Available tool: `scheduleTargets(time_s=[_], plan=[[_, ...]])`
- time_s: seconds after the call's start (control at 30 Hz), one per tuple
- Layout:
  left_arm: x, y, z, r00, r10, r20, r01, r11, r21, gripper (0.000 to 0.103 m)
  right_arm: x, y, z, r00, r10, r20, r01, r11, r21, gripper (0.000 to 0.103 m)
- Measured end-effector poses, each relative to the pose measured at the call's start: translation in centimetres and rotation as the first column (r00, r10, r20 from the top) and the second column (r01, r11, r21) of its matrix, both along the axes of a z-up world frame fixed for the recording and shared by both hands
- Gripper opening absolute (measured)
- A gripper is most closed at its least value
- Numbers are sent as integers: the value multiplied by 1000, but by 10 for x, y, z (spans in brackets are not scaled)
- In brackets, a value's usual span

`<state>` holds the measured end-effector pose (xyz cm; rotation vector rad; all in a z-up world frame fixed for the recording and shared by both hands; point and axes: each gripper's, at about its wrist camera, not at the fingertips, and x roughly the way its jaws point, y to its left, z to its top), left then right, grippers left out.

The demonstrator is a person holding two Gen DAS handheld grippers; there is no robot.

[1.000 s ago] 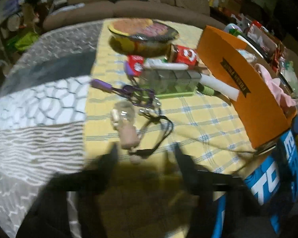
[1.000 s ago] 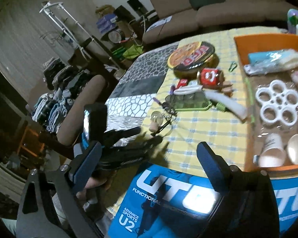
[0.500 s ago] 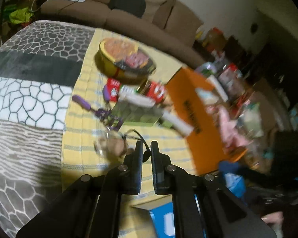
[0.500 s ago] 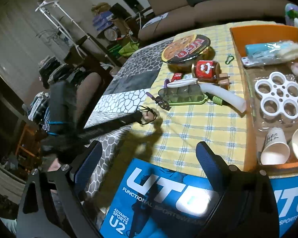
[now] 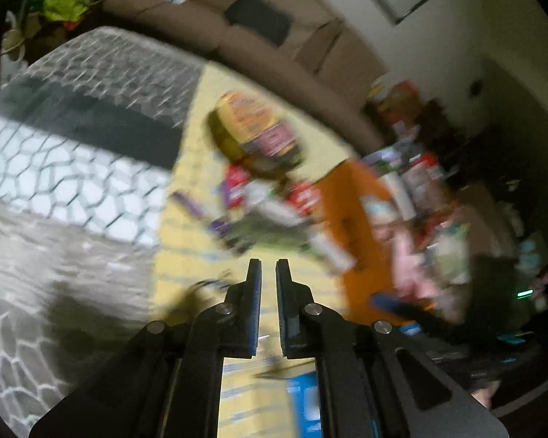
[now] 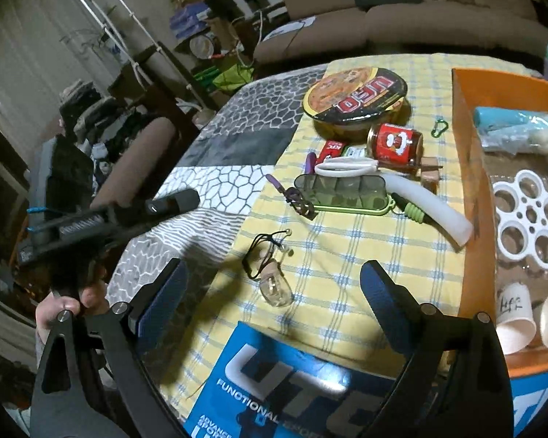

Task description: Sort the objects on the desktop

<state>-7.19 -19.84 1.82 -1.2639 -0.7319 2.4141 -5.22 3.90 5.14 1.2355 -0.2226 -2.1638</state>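
Note:
A small clear bulb charm (image 6: 276, 290) with a black cord (image 6: 263, 252) lies on the yellow checked cloth (image 6: 347, 273). My right gripper (image 6: 274, 266) hangs open just above and in front of it, empty. A hand holds my left gripper (image 6: 181, 200) off to the left over the grey patterned cloth, away from the charm. In the blurred left wrist view, the left gripper (image 5: 268, 266) is shut with nothing between its fingers (image 5: 255, 284). A bit of the cord (image 5: 208, 284) shows to their left.
Farther back lie a noodle bowl (image 6: 356, 96), a red jar (image 6: 394, 144), a green pill case (image 6: 341, 193), a white tube (image 6: 431, 211) and a purple tool (image 6: 292, 197). An orange tray (image 6: 471, 182) with paper cups (image 6: 515, 314) is at right; a blue box (image 6: 281, 376) is near.
The left gripper went from open to shut beside the charm, then rose and swung away left, empty. The charm now lies turned, glass end nearer. The right gripper moved slightly closer to the table.

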Motion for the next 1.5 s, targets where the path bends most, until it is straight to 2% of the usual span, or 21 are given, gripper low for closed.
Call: scheduleTargets(time_s=[0.07,0.13,0.17,0.2,0.27,0.33,0.43,0.53,0.7,0.73,0.83,0.93,1.0,1.13,1.2,1.23,1.27,1.3,1.37,1.5], plan=[[-8,1,-24,996,14,92,-8,998,-58,11,-2,-4,-4,1000,10,10,-10,1000,22,96],[-13,3,-44,987,20,158,-8,997,-74,11,-3,-10,-7,999,42,14,-42,998,56,94],[-15,5,-52,985,17,174,-3,997,-81,11,-3,-15,-9,998,64,13,-65,994,84,86],[-16,8,-55,983,10,181,5,997,-80,11,-4,-21,-12,996,91,15,-92,989,117,73],[-16,15,-58,983,-11,186,27,996,-84,11,-6,-35,-19,989,143,34,-147,972,182,59],[-16,21,-57,982,-21,185,39,995,-91,11,-11,-43,-23,985,164,47,-170,965,198,58],[-16,23,-57,981,-26,191,42,996,-84,12,-26,-45,-32,984,138,112,-151,982,116,58],[-17,24,-59,980,-24,196,40,996,-76,12,-44,-52,-48,978,109,179,-124,989,74,58],[-17,19,-63,977,-24,210,35,998,-49,12,-70,-50,-86,931,63,361,-30,995,-96,56],[-17,18,-63,977,-23,213,33,999,-42,12,-72,-50,-92,922,59,383,-17,994,-112,54],[-17,15,-65,974,-20,225,26,999,-21,12,-80,-49,-111,890,53,452,29,985,-173,29],[-17,14,-66,974,-19,225,27,999,-30,11,-85,-56,-121,875,66,480,30,981,-189,26],[-17,12,-67,974,-22,226,27,999,-19,11,-86,-59,-120,877,71,475,22,982,-187,22],[-16,10,-65,975,-13,224,17,1000,-19,11,-83,-60,-105,891,98,443,23,966,-258,17],[-16,11,-59,979,-27,204,32,999,-19,21,-81,-57,-92,903,105,418,27,954,-297,17],[-15,14,-55,980,-53,191,57,998,-15,43,-80,-55,-85,907,111,407,22,951,-309,17],[-14,17,-51,982,-71,175,74,997,-14,61,-79,-55,-78,911,119,395,12,949,-315,17],[-12,21,-47,984,-80,157,84,996,-22,65,-78,-55,-72,914,123,386,3,951,-308,17],[-10,32,-41,987,-113,119,120,991,-59,65,-75,-57,-62,920,133,368,-21,956,-292,17],[-15,52,-50,983,-116,143,139,977,-162,65,-74,-49,-55,926,91,366,8,965,-262,17]])
